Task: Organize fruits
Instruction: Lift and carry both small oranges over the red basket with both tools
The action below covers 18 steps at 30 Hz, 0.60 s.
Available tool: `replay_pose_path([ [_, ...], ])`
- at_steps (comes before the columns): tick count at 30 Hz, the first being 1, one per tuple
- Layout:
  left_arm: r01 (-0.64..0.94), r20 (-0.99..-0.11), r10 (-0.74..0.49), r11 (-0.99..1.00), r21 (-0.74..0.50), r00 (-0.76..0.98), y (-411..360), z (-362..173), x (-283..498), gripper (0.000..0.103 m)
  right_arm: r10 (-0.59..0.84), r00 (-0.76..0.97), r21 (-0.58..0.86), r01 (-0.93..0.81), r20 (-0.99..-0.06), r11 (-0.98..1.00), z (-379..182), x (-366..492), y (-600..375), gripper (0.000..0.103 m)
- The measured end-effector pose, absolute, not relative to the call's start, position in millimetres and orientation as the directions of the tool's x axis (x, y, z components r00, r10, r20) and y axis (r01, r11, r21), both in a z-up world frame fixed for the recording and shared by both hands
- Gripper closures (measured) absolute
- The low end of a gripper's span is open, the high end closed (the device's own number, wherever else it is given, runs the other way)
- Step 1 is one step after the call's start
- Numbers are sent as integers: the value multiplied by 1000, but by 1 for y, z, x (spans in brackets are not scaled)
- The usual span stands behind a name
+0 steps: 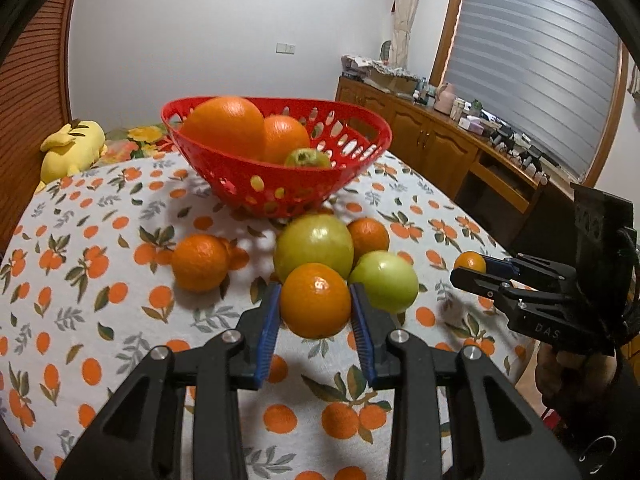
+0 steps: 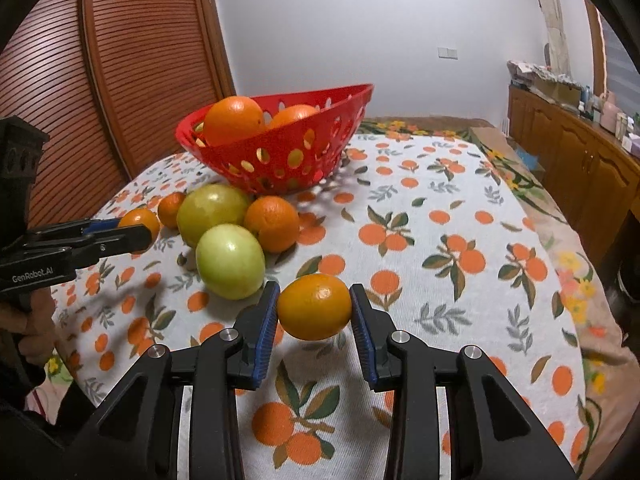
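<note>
Gripping an orange (image 1: 315,300) each, only the left view shows the basket's green fruit (image 1: 308,158).

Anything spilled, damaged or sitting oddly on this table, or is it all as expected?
Nothing stands out. The red basket sits upright with fruit inside, the loose fruit lies whole on the tablecloth, and the left gripper and right gripper each hold an orange.

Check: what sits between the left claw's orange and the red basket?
Left wrist view: the large green fruit sits directly between the held orange and the red basket, a small orange beside it.
</note>
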<state>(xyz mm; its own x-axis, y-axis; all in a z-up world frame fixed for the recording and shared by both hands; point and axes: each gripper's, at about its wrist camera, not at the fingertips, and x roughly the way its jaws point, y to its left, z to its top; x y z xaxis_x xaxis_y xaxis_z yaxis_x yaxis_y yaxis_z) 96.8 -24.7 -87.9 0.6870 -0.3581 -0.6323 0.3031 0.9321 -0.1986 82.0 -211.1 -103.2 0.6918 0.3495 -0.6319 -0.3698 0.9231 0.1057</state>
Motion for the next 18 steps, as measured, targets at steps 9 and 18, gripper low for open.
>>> replay_pose_path([
  [9,299,-584,-340,939,-170,737,-18,-58,110,71,359,729,57,-405,-583,913,-64,95,-201,68],
  [18,293,-546,-333,942,-162,769,-12,-36,122,71,371,758,18,-429,-536,903,-33,107,-191,68],
])
